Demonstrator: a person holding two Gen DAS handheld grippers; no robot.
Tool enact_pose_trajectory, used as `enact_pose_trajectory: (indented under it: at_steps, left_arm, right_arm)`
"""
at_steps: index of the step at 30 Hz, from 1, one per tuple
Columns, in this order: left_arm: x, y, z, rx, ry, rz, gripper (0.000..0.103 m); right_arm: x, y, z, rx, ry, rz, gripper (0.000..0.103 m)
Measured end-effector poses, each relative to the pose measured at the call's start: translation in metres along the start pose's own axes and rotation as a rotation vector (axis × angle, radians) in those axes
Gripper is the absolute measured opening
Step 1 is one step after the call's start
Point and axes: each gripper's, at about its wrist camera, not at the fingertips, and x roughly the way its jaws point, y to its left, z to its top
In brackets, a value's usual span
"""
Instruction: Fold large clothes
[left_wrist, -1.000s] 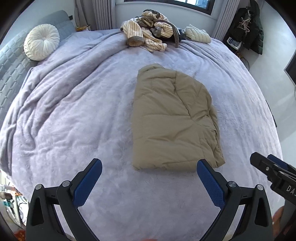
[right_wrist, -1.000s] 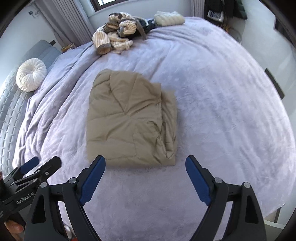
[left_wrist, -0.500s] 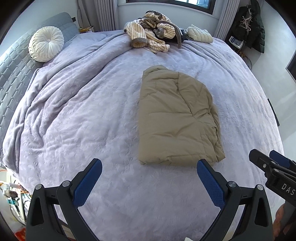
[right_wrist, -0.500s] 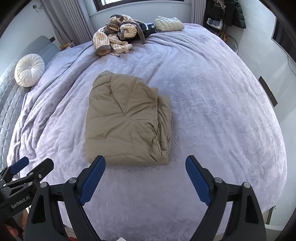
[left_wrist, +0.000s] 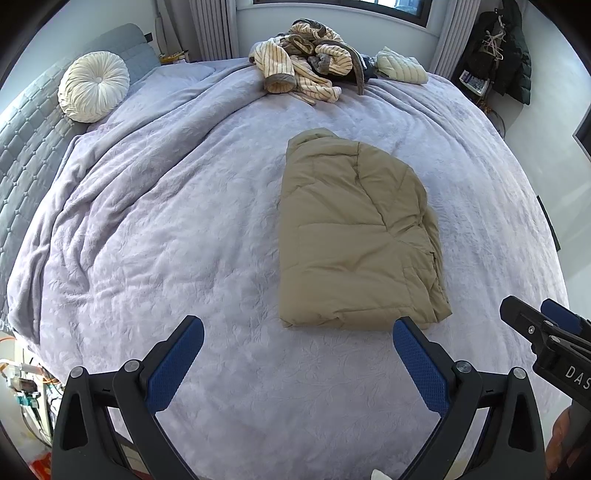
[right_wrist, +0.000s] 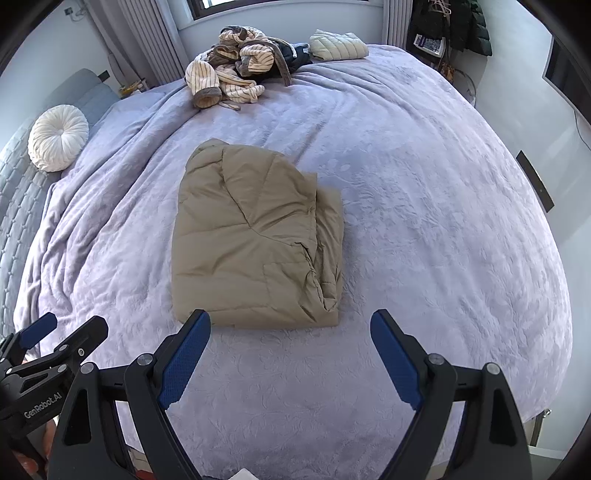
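Here the tan padded jacket (left_wrist: 354, 236) lies folded into a thick rectangle on the lavender bedspread (left_wrist: 177, 229), its layered edges stacked along the side away from the round white cushion (left_wrist: 94, 86). Both grippers hang above the bedspread on the near side of the jacket, neither touching it. The left gripper (left_wrist: 295, 349) has its blue-padded fingers (left_wrist: 175, 363) spread wide and empty — one fingertip sits just beside the jacket's near corner in the left wrist view. The right gripper (right_wrist: 290, 339) is likewise spread wide with nothing between its fingers (right_wrist: 395, 360), one of which overlaps the jacket's near edge in its own view.

Beyond the jacket, at the far edge of the bed, a heap of striped cream clothing (right_wrist: 236, 70) lies tangled with darker pieces — next to it a pale quilted garment (right_wrist: 338, 46) rests folded. Dark coats (left_wrist: 509, 55) hang by the wall past that garment.
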Motion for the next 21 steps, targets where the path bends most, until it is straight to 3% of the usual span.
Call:
enact_pose_trajectory:
  at_steps: [21]
  left_arm:
    - [0.0046,-0.0011,0.0029,0.001,0.004,-0.005,0.102]
  right_arm:
    - [-0.0002,0.0001,-0.0016,0.001,0.01,0.003,0.09]
